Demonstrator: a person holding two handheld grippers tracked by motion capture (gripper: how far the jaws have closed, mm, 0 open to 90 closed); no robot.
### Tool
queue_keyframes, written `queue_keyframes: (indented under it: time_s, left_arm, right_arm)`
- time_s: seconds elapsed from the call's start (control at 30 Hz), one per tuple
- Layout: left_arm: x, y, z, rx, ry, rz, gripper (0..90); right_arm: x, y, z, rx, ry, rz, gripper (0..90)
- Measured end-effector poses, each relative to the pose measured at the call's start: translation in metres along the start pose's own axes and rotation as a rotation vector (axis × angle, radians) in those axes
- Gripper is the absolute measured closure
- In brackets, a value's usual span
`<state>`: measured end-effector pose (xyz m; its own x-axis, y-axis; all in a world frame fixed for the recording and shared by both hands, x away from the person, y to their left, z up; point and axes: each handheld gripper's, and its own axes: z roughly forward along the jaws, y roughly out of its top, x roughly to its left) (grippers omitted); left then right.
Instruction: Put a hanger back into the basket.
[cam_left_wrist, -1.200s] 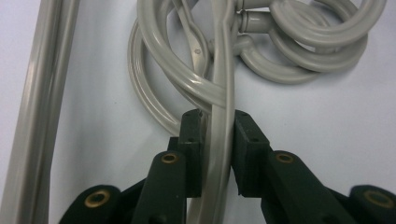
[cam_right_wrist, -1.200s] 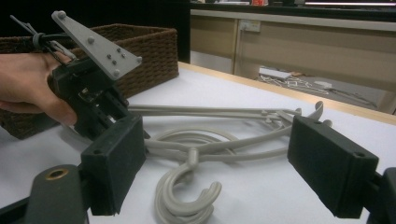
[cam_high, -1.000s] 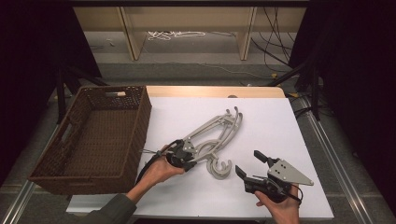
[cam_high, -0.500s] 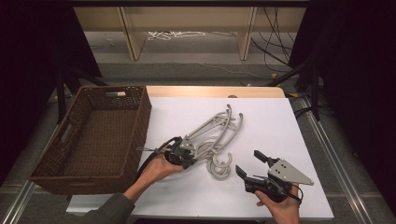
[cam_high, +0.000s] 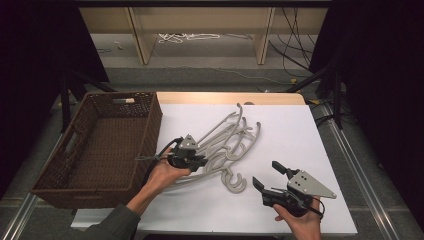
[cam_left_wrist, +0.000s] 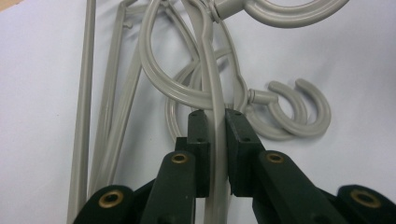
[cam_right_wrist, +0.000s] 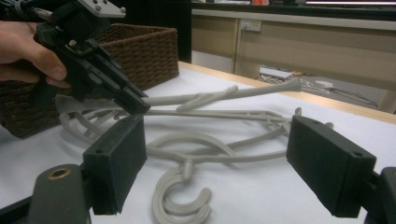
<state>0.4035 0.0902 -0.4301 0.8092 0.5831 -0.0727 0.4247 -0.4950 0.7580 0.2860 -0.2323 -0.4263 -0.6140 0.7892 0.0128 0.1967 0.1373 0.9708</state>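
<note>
Nearest us, our right tongs (cam_high: 267, 176) rest low on the white surface (cam_high: 310, 145) with the jaws spread wide and nothing between them, just short of the double hook ends of the tangled grey plastic coat hangers (cam_high: 226, 150). Our left tongs (cam_high: 200, 161) have just been closing and now pinch one thin bar of those hangers, that bar raised clear of the surface while the rest of the bundle lies mid-surface. To the left stands the dark brown woven wicker basket (cam_high: 150, 120), just beside the hangers
</note>
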Motion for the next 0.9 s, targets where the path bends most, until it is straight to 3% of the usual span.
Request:
queue_keyframes:
  time_s: [0.13,0.2,0.23,0.37,0.43,0.53,0.73,0.9]
  left_arm:
    - [0.002,0.002,-0.007,-0.058,-0.017,-0.071,81.4]
    - [0.003,0.004,-0.012,-0.059,-0.022,-0.065,81.4]
    - [0.002,0.006,-0.015,-0.081,-0.027,-0.091,81.4]
    - [0.001,0.012,-0.021,-0.109,-0.039,-0.098,81.4]
    - [0.002,0.021,-0.028,-0.155,-0.062,-0.124,81.4]
    - [0.002,0.028,-0.033,-0.176,-0.086,-0.145,81.4]
    - [-0.001,0.040,-0.049,-0.199,-0.117,-0.165,81.4]
    - [-0.007,0.051,-0.069,-0.227,-0.129,-0.145,81.4]
  right_arm:
    - [0.000,0.000,0.000,0.006,0.001,0.001,21.0]
    - [0.000,0.000,0.000,0.000,0.002,0.001,21.0]
    - [0.000,0.000,0.001,-0.001,0.007,0.006,21.0]
    - [0.000,0.000,0.000,0.009,-0.001,0.005,21.0]
    - [-0.001,0.000,0.000,-0.002,0.004,0.012,21.0]
    - [-0.001,0.000,-0.001,-0.003,-0.004,0.008,21.0]
    - [-0.001,-0.001,-0.001,-0.004,0.003,0.012,21.0]
    - [-0.001,-0.001,-0.001,0.004,0.005,0.014,21.0]
